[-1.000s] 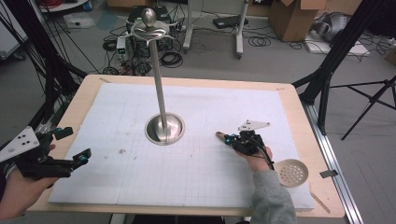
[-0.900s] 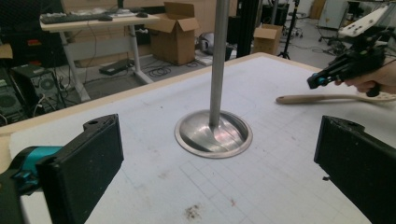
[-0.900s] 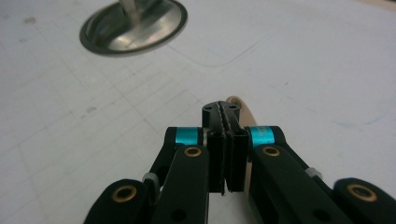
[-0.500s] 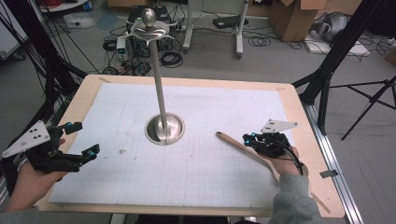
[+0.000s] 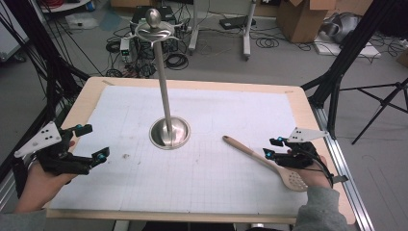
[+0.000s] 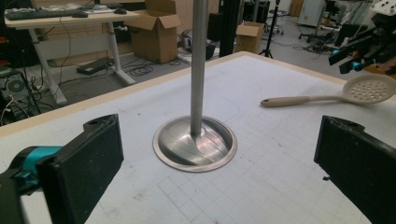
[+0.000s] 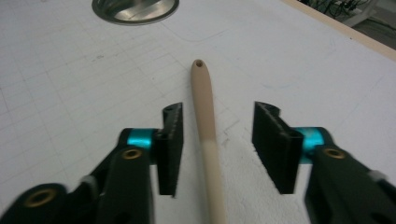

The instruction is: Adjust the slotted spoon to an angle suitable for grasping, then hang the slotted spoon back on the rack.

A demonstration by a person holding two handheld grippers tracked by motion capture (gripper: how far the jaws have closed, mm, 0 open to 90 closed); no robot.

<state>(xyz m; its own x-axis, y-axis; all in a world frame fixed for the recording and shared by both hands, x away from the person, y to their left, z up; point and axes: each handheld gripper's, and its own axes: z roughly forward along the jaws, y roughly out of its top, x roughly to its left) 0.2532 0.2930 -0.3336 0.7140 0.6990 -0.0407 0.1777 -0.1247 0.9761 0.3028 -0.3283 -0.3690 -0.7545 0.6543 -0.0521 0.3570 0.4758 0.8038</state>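
A beige slotted spoon (image 5: 250,154) lies on the white grid mat (image 5: 207,101) at the near right, its handle pointing toward the steel stand (image 5: 168,133). My right gripper (image 5: 270,147) hovers over the handle near the bowl end. In the right gripper view the handle (image 7: 205,107) runs between the black pads (image 7: 170,140) with a gap on each side; the right gripper (image 7: 217,140) has just been opening. My left gripper (image 5: 94,141) stands open at the mat's left edge, holding nothing. In the left gripper view my left gripper (image 6: 219,168) frames the stand's base (image 6: 195,144).
The stand's tall pole (image 5: 162,82) rises from the middle of the mat to a ringed top with a ball. Bare wooden table rim (image 5: 308,106) borders the mat. Beyond the table are cables, tripod legs and cardboard boxes on the floor.
My right gripper has drawn back to the right along the spoon's handle and its jaws have parted, letting the handle go. The left gripper has edged slightly toward the mat.
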